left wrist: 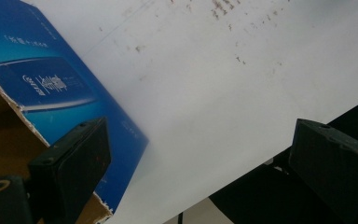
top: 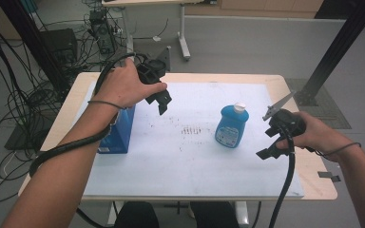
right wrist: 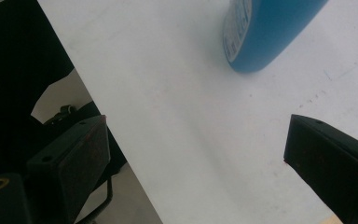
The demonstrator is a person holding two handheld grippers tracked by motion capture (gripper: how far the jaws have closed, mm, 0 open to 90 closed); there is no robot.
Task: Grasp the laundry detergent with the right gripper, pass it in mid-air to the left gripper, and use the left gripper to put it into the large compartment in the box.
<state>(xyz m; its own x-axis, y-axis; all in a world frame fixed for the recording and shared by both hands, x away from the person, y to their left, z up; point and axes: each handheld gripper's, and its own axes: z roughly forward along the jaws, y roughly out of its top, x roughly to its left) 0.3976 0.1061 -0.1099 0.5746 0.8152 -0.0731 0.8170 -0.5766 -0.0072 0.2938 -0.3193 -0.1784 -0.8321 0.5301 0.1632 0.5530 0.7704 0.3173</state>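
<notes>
Both tongs wide open, holding nothing: left tongs (top: 162, 100) by the blue cardboard box (top: 119, 130), right tongs (top: 268, 142) near the blue plastic bottle (top: 231, 126).

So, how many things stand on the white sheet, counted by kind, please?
Blue bottle: 1
Blue carton box: 1
Total: 2

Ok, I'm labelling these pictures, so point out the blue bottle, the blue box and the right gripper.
blue bottle (top: 231, 127): high view, on its label.
blue box (left wrist: 51, 84): left gripper view, on its printed blue side.
right gripper (top: 267, 141): high view, midway between its open jaws.
</notes>
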